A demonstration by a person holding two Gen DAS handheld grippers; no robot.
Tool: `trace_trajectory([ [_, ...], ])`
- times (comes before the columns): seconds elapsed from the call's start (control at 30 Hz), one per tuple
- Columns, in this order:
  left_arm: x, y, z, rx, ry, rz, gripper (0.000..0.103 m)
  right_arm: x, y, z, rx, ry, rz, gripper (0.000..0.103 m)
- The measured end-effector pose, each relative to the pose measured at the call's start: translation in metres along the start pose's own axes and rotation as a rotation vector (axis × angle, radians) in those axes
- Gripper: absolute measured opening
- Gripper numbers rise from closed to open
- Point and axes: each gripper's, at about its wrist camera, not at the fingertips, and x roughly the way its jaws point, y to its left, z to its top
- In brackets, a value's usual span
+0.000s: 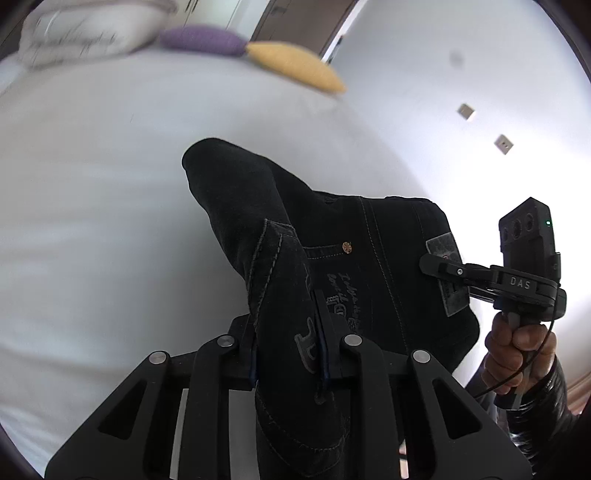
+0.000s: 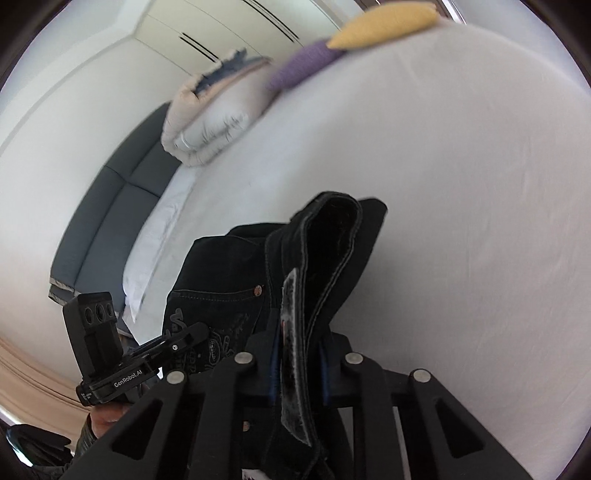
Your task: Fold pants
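Observation:
Dark denim pants (image 1: 332,258) with pale stitching, a copper rivet and a grey waist patch hang in the air above a white bed (image 1: 92,203). My left gripper (image 1: 286,350) is shut on the pants' waist edge by the embroidered pocket. My right gripper (image 1: 439,267) shows at the right in the left wrist view, shut on the waistband at the grey patch. In the right wrist view the right gripper (image 2: 299,365) clamps the waistband (image 2: 295,332), and the left gripper (image 2: 192,334) holds the pants (image 2: 221,266) at lower left.
A folded white duvet (image 2: 207,122), a purple cushion (image 2: 303,62) and a yellow cushion (image 2: 384,26) lie at the far end of the bed (image 2: 461,184). A grey headboard (image 2: 110,206) lines the wall. A white wall with two sockets (image 1: 502,144) stands at the right.

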Motion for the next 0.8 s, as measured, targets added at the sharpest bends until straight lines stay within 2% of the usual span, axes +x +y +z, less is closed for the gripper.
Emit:
trace_trajectory([
  [0.17,0.016,-0.01,0.047,0.078,-0.038,-0.008,0.021,-0.018,-0.012,0.047,-0.012,-0.051,-0.012,0.018],
  [0.3,0.06,-0.002,0.078,0.068,-0.012,-0.013,0.021,-0.01,-0.032,0.079,-0.004,-0.059,-0.04,0.018],
  [0.37,0.083,0.004,0.083,0.062,0.013,-0.005,0.021,0.003,-0.05,0.091,0.007,-0.05,-0.055,0.018],
  [0.47,0.119,0.018,0.073,0.036,0.068,0.017,0.021,0.029,-0.081,0.096,0.063,-0.013,-0.081,0.019],
  [0.53,0.133,0.026,0.068,0.023,0.068,0.023,0.023,0.04,-0.099,0.093,0.092,-0.002,-0.103,0.021],
  [0.63,0.139,0.036,0.062,0.001,0.059,0.027,0.032,0.045,-0.118,0.086,0.129,-0.008,-0.084,0.029],
  [0.67,0.142,0.037,0.063,0.002,0.059,0.038,0.04,0.046,-0.121,0.084,0.13,-0.01,-0.081,0.03],
  [0.73,0.145,0.04,0.061,-0.001,0.051,0.046,0.044,0.048,-0.126,0.083,0.134,-0.018,-0.063,0.031],
  [0.8,0.144,0.044,0.056,-0.017,0.036,0.045,0.049,0.045,-0.129,0.079,0.14,-0.029,-0.048,0.037],
])
